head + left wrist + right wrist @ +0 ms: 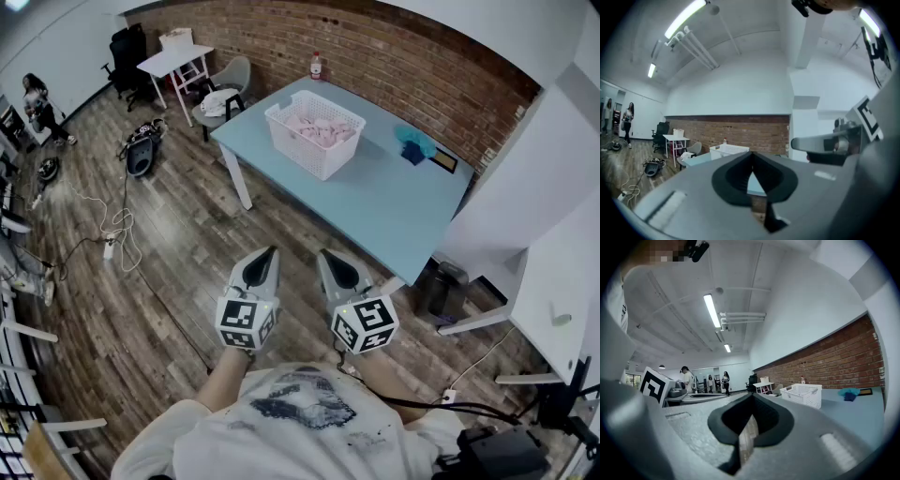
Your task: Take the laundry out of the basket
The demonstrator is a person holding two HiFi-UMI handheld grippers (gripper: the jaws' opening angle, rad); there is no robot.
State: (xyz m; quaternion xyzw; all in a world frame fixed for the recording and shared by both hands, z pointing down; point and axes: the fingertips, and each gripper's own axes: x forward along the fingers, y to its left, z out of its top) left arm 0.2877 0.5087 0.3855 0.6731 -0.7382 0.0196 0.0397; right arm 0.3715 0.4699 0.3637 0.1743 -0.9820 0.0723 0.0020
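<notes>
At the far left of the head view, a person [36, 105] stood on the wooden floor [169, 281]. A dark vacuum cleaner [142, 152] lay nearby, and white cables [117, 234] trailed over the boards. Further along, a small white table [174, 60] and a grey chair [228, 84] stood near the brick wall [394, 56].

The left gripper [266, 260] was held level in front of the wearer's chest, with its marker cube [246, 322] facing up. Its own view showed the jaws pressed together at the tips with nothing between them. Just beside it, the right gripper [330, 262] was also level, and its cube [366, 325] was turned upward. Its jaws were likewise closed tight and held nothing. Both grippers pointed toward the light blue table [394, 220] and were well apart from it.

The white basket [314, 141] stood upright on the far left part of that table, and the pink laundry [321, 129] lay inside it. Neither gripper was near the basket. A bottle [317, 66] stood behind the basket at the table's far edge, by the bricks. To the right of the basket, a teal cloth [414, 143] rested on the tabletop with a dark flat object [443, 161] just beside it. What that object was could not be made out. Further right, a dark bin [441, 291] stood on the floor by the table's near corner.
</notes>
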